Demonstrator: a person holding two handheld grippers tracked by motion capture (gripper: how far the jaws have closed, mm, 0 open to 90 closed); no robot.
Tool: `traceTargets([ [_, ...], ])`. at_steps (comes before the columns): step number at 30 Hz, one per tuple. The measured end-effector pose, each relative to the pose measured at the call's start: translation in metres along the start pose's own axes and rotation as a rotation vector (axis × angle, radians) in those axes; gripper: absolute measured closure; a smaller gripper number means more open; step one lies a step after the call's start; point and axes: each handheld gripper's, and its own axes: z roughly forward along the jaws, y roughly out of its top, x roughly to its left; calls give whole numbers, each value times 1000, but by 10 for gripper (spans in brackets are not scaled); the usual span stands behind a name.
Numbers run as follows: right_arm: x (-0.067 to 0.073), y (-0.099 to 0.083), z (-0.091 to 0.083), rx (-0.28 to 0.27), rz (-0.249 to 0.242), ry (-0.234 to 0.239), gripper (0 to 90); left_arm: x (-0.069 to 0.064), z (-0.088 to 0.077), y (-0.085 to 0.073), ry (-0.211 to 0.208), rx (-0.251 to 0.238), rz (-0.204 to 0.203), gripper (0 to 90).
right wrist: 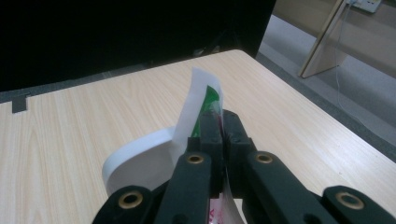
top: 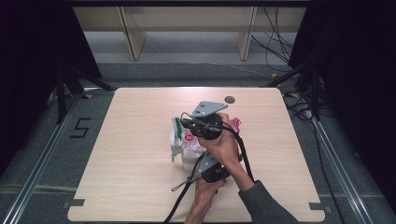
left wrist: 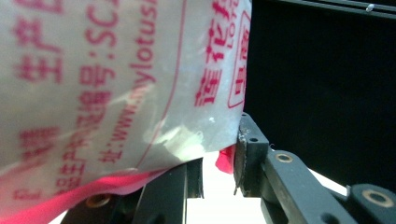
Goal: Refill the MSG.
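White bag [left wrist: 107, 79]: red Chinese print, partial "mylotus"; floor marking "5" [top: 81, 127].

Two hand-held tongs, matte black. Right tongs [right wrist: 223, 122]: two jointed black jaws with brass-coloured pivot bushings and small dark screw holes near the tips. Left tongs [left wrist: 219, 165]: the same black linked jaws, brass-ringed pivots, a worn pale edge on one pad. Each body carries a grey three-cornered plate [top: 208, 108] dotted with small holes. Black cable [top: 184, 193] trails from the body. Person's sleeve [top: 266, 205]: dark grey fabric.
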Motion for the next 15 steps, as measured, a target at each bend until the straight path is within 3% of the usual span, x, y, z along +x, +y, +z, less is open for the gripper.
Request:
traceTargets([
  [2, 0, 0, -1, 1, 4, -1, 900, 1, 2, -1, -18, -11, 6, 756],
  [3, -1, 0, 0, -5, -11, 3, 900, 2, 2, 0, -30, -15, 31, 756],
  [5, -1, 0, 0, -6, -12, 2, 900, 3, 2, 0, -40, -14, 29, 756],
  [11, 0, 0, -2, 0, 5, -2, 900, 3, 2, 0, -31, -15, 35, 756],
  [12, -1, 1, -2, 12, 1, 4, 900, 2, 2, 0, -34, -15, 30, 756],
  [13, 0, 0, 0, 7, -2, -8, 900, 0, 3, -1, -41, -15, -8, 756],
  [15, 1, 0, 2, 19, -24, -4, 900, -1, 4, -1, -34, -32, -22, 756],
])
